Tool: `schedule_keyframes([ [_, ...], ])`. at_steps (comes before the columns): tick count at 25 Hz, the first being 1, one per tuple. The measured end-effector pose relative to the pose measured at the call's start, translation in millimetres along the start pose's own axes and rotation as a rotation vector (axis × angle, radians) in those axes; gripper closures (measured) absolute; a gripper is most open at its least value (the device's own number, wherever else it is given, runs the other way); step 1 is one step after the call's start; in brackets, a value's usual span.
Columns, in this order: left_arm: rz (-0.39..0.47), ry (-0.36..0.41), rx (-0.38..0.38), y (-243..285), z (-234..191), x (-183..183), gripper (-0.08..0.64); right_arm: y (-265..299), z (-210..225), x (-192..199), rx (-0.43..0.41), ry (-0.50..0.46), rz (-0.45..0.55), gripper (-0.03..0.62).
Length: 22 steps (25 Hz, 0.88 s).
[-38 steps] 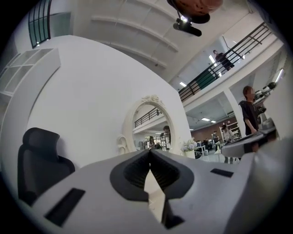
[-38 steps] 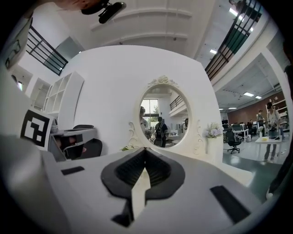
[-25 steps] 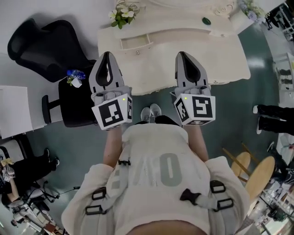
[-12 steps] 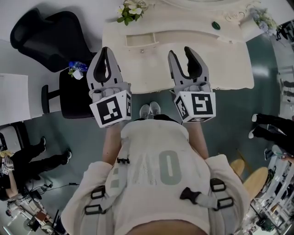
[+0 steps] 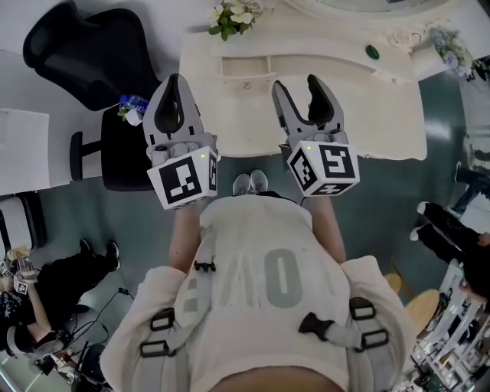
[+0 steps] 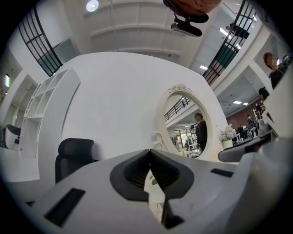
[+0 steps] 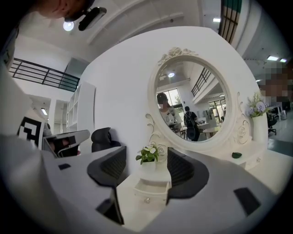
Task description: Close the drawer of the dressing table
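The cream dressing table (image 5: pixel 383 115) stands ahead of me. Its small drawer (image 5: pixel 245 65) is pulled out, with a round knob (image 5: pixel 246 86) on the front. My right gripper (image 5: pixel 297 84) hovers over the tabletop just right of the drawer, apart from it. Its jaws are opening and hold nothing. In the right gripper view the drawer (image 7: pixel 151 188) and its knob (image 7: pixel 147 199) show beyond the gap between the right gripper (image 7: pixel 147 168) pads. My left gripper (image 5: pixel 171 80) is shut and empty, left of the table's edge. In its own view the left gripper (image 6: pixel 150 153) jaws meet.
A flower pot (image 5: pixel 233 15) stands behind the drawer, and an oval mirror (image 7: pixel 192 107) rises at the back. A small green object (image 5: pixel 372 51) lies at the right rear. A black office chair (image 5: pixel 84 46) and a black seat (image 5: pixel 119 157) stand left. People sit at both sides.
My right gripper's jaws went from shut to wide apart. Both grippers edged forward over the table, the right one shifting left, nearer the drawer.
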<state>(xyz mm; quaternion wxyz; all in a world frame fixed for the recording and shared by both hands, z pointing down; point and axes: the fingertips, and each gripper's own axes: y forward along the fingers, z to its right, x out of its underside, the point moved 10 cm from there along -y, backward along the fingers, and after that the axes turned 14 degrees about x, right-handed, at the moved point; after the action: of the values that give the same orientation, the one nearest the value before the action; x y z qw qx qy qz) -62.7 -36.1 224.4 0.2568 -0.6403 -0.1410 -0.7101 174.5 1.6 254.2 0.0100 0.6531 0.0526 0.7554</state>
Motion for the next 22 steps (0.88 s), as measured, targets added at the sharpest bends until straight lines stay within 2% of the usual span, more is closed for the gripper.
schedule_keyframes([
  [5, -0.026, -0.011, -0.022, -2.3, -10.9, 8.2, 0.540, 25.8, -19.3, 14.6, -0.052, -0.039, -0.073, 0.298],
  [9, -0.049, -0.018, -0.049, -4.7, -23.0, 16.3, 0.540, 47.9, -34.1, 40.4, -0.070, -0.067, -0.159, 0.288],
  [15, -0.107, -0.030, -0.098, -11.4, -44.0, 34.8, 0.540, 82.7, -46.0, 90.8, -0.048, -0.137, -0.298, 0.288],
  [18, -0.136, -0.036, -0.127, -15.5, -52.5, 44.2, 0.540, 97.4, -45.3, 112.1, -0.018, -0.148, -0.343, 0.345],
  [22, -0.168, -0.038, -0.175, -24.7, -62.2, 52.7, 0.540, 113.0, -43.3, 139.8, -0.006, -0.167, -0.417, 0.345],
])
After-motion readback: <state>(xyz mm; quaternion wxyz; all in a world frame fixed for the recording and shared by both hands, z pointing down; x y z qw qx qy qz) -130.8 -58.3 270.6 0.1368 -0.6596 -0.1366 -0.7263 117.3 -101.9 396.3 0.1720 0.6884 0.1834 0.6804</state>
